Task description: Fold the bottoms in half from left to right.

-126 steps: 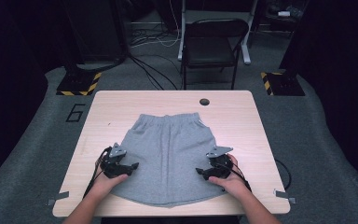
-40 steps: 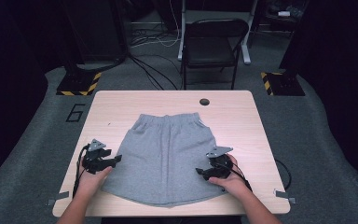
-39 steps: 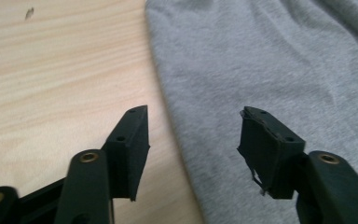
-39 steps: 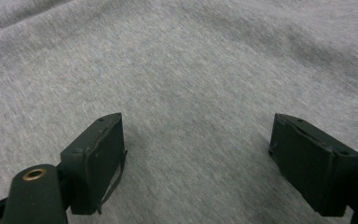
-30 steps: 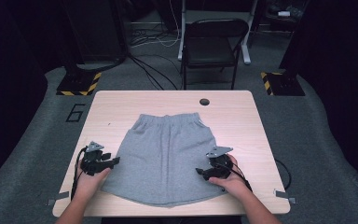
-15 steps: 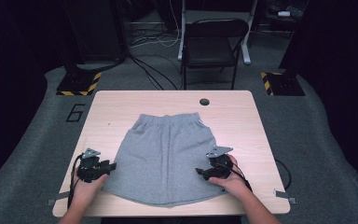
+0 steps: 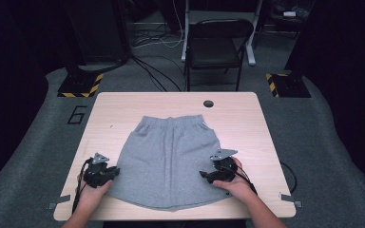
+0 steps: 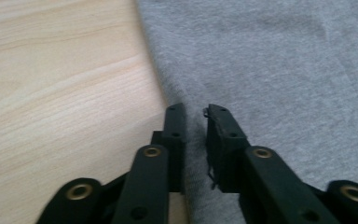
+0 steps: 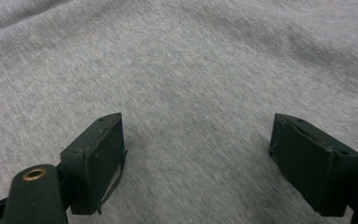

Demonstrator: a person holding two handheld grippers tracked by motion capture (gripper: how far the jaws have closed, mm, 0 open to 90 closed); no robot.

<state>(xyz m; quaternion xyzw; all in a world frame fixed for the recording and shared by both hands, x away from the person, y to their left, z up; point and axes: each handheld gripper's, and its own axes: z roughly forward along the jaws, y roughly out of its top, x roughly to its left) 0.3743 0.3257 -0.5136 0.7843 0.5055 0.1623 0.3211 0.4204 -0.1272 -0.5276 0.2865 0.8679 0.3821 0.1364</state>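
- The left black two-jaw gripper (image 7: 115, 171) sits at the left edge of the pair of grey sweatshirt-fabric shorts (image 7: 171, 156), near the hem corner closest to the person. In the left gripper view (image 8: 196, 119) its jaws are nearly together, just a narrow slit between them, with the fabric edge running right into that slit. Looks like a pinch on the edge, but honestly I can't tell whether cloth is actually clamped or just lying under the tips.
- The right black two-jaw gripper (image 7: 203, 175) is down on the right side of the shorts, well in from their edge. In the right gripper view (image 9: 196, 158) the jaws stand wide apart, nothing between them except flat grey cloth underneath. Not gripping anything.
- The shorts lie spread flat in the middle of the light wooden table (image 7: 123, 107), elastic waistband on the far side, hem toward the person.
- Hard to make out: the lower parts of both left jaws are cut off at the frame bottom, and the right jaw in the right gripper view runs off the corner. From the high view the jaw gaps are too small to read.
- The person's forearms are cropped at the bottom of the high view.
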